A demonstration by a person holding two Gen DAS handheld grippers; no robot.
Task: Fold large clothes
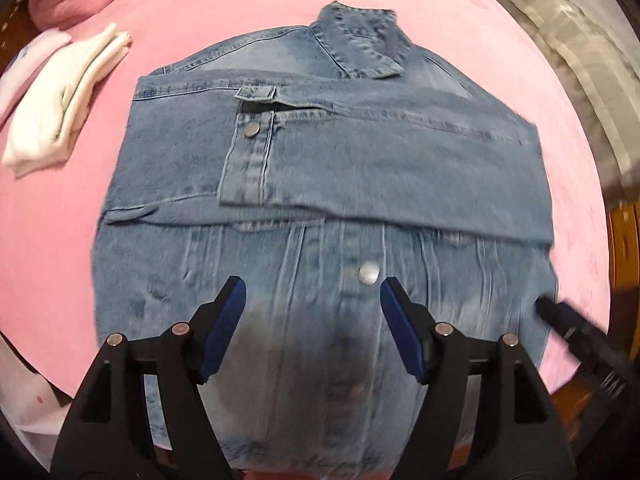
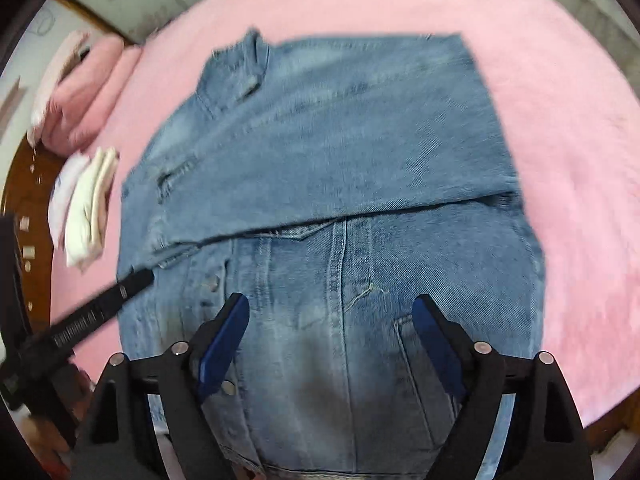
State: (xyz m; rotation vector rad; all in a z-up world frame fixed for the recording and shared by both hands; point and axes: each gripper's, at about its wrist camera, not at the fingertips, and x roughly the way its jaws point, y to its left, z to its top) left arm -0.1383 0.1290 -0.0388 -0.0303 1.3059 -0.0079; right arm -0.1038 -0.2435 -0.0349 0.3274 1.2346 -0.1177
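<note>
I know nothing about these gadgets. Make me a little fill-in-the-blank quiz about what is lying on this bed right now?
1. The blue denim jacket lies on a ____ bedspread.
2. Both sleeves are folded across the jacket's ____.
3. Nothing is between the left tongs or the right tongs; both stand ____.
4. The folded white cloth lies ____ the jacket, not on it.

Missing words: pink; chest; open; beside

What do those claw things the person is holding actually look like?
Each is a black plastic two-finger gripper. The left gripper and right gripper have angular black arms, silver pivot pins and flat blue fingertip pads. No cables or sleeves show.
</note>
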